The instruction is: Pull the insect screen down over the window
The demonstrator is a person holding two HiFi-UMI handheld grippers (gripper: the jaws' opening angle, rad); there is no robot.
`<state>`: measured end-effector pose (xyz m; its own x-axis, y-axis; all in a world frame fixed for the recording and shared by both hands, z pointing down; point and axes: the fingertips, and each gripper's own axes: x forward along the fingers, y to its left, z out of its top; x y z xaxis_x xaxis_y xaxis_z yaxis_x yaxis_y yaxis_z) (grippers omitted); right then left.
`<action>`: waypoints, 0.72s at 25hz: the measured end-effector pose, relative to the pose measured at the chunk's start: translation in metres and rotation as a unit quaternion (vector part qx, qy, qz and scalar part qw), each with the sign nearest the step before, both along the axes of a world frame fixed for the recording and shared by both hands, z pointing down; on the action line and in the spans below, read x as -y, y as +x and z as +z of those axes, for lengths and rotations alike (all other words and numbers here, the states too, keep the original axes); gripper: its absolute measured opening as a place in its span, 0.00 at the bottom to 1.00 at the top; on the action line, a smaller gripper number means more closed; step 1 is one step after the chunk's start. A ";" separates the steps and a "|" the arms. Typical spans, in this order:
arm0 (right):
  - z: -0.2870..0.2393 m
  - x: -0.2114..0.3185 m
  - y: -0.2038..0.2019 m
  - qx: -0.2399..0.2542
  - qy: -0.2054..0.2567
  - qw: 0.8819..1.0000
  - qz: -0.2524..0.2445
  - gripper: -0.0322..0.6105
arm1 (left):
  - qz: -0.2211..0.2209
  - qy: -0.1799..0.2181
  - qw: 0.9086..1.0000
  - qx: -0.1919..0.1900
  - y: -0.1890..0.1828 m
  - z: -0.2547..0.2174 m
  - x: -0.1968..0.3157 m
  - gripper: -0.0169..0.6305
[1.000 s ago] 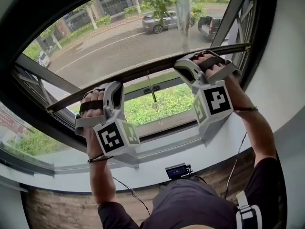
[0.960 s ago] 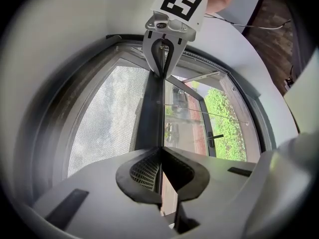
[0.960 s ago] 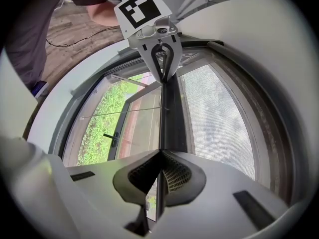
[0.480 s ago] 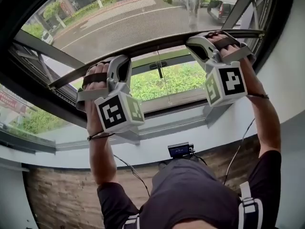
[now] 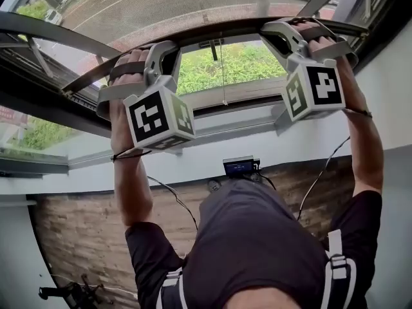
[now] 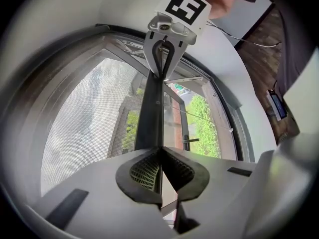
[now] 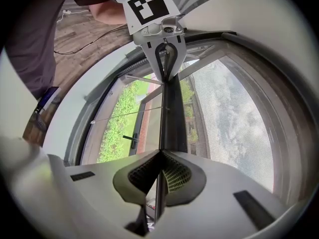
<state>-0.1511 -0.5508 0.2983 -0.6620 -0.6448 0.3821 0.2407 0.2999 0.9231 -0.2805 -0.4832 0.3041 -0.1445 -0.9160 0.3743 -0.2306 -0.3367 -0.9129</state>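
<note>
the left claw (image 6: 160, 149) is pinched shut on the dark bottom bar (image 6: 149, 103) of the insect screen (image 6: 84, 128), whose mesh covers the upper part of the window (image 5: 219, 96). under the bar a strip stays uncovered, showing grass (image 5: 257, 60). the right claw (image 7: 160, 153) clamps the same bar further right.
</note>
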 end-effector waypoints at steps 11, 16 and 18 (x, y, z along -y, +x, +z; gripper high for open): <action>0.082 -0.006 0.002 -0.025 -0.067 0.997 0.002 0.08 | -0.002 -0.079 0.996 -0.038 0.004 0.081 -0.008 0.06; 0.120 -0.009 0.005 -0.036 -0.091 0.995 0.009 0.08 | -0.011 -0.106 0.993 -0.060 0.008 0.118 -0.010 0.06; 0.141 -0.010 0.005 -0.042 -0.104 0.994 0.010 0.08 | -0.011 -0.119 0.990 -0.071 0.009 0.138 -0.012 0.06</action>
<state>-0.1464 -0.5407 0.4392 -0.6100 -0.5581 0.5625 0.3073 0.4877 0.8171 -0.2718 -0.4716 0.4421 -0.0932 -0.7969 0.5968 -0.3600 -0.5319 -0.7665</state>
